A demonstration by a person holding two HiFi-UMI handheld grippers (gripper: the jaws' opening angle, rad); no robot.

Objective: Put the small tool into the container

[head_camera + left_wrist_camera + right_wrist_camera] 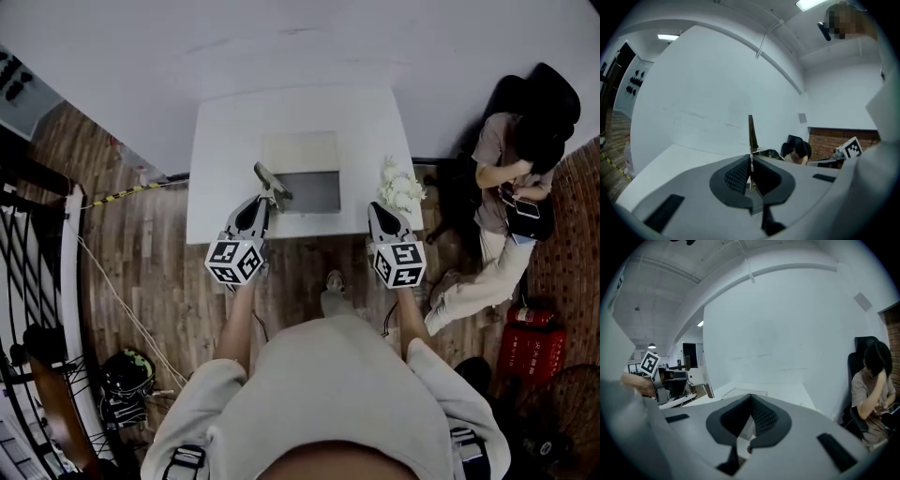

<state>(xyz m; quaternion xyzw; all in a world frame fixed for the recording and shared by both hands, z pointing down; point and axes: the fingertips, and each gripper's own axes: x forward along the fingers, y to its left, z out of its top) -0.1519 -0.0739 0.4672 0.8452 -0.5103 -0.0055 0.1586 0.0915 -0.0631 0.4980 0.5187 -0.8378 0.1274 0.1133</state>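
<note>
i have both grippers out over the near edge of the white table [216, 178]. the left gripper [265, 199] is clamped on the small tool [273, 181], a thin flat blade-like piece. in the left gripper view the left gripper's pads are pressed against it from both sides [750, 161], and the tool [751, 131] sticks straight up from between them.

from the head view the tool crosses the left edge of the container [319, 192]. i cannot tell whether it is over the opening or just short of it.

the container is a shallow grey box that sits in the middle of the table, close to the near edge. its pale lid [300, 150] is folded open toward the far edge.

the right gripper [375, 208] is over the near edge too, right of the container and apart from it. in the right gripper view its jaws [750, 399] meet at the tips with nothing between them.

a bunch of white flowers [401, 187] sits at the table's right edge, just beyond the right gripper's tips.

off the table (to its right, on the wooden floor [159, 272]) a person [511, 187] sits in a dark chair, bent over a phone.
</note>
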